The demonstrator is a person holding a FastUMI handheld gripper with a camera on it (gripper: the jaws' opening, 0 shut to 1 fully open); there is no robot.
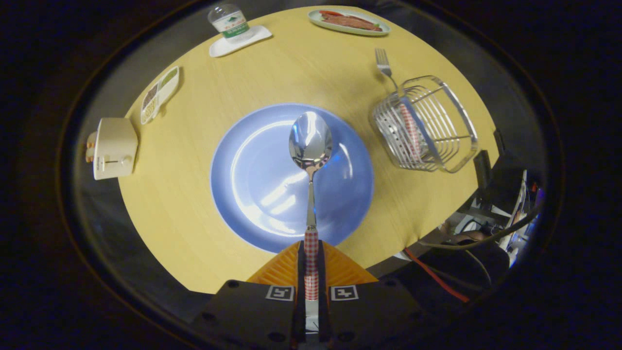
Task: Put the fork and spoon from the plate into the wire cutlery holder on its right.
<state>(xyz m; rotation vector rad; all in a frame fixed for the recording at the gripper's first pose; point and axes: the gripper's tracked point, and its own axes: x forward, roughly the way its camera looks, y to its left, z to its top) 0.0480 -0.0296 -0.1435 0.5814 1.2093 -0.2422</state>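
Observation:
My gripper (311, 257) is shut on the red-and-white checked handle of a metal spoon (311, 146). The spoon points straight ahead of the fingers, its bowl hanging above the round blue plate (252, 194), which lies bare on the yellow table. To the right of the plate stands the wire cutlery holder (427, 126). The fork (386, 68) is inside it: its checked handle sits among the wires and its tines stick out past the far rim.
A toaster (114, 148) sits at the table's left edge, with a sectioned dish (159, 95) beyond it. Farther back are a plastic bottle on a white tray (232, 24) and a plate of food (349, 22). Cables and equipment lie off the table's right edge.

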